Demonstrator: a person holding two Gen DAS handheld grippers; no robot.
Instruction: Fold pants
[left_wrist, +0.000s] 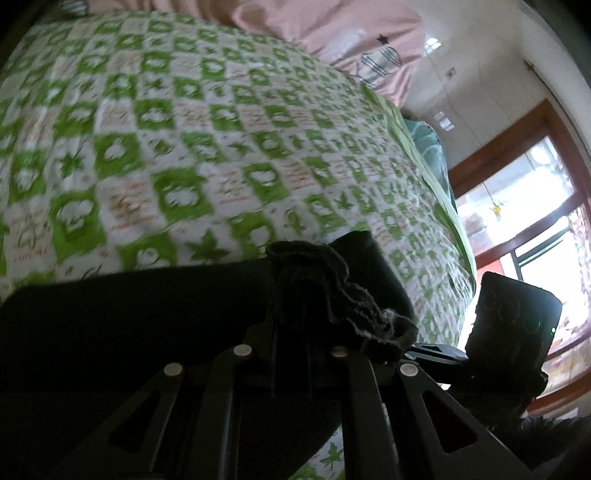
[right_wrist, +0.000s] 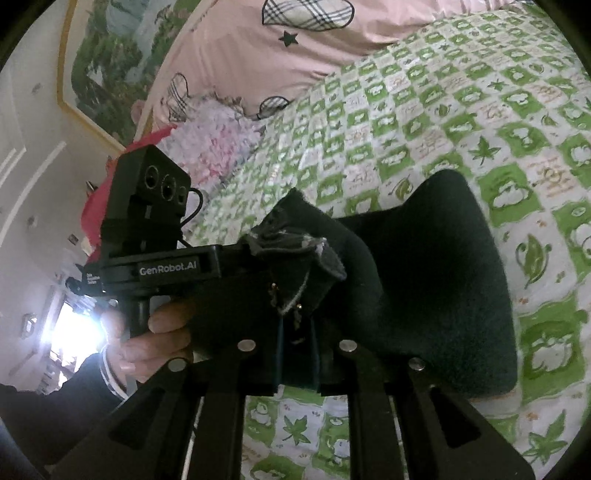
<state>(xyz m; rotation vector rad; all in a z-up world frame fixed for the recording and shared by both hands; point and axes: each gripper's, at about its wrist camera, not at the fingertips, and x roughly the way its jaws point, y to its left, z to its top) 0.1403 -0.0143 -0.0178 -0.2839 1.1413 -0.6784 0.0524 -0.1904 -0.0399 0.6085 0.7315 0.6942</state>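
Dark fleecy pants (right_wrist: 424, 280) bunch in both claws over quilted bedspread (right_wrist: 443, 110).

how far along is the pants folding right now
Midway. Done: nothing looks finished. In hand: left gripper and right gripper each pinch a bunched edge of the dark fleece pants, over the green-and-white checked bedspread. Left: laying them down, flattening the fold.
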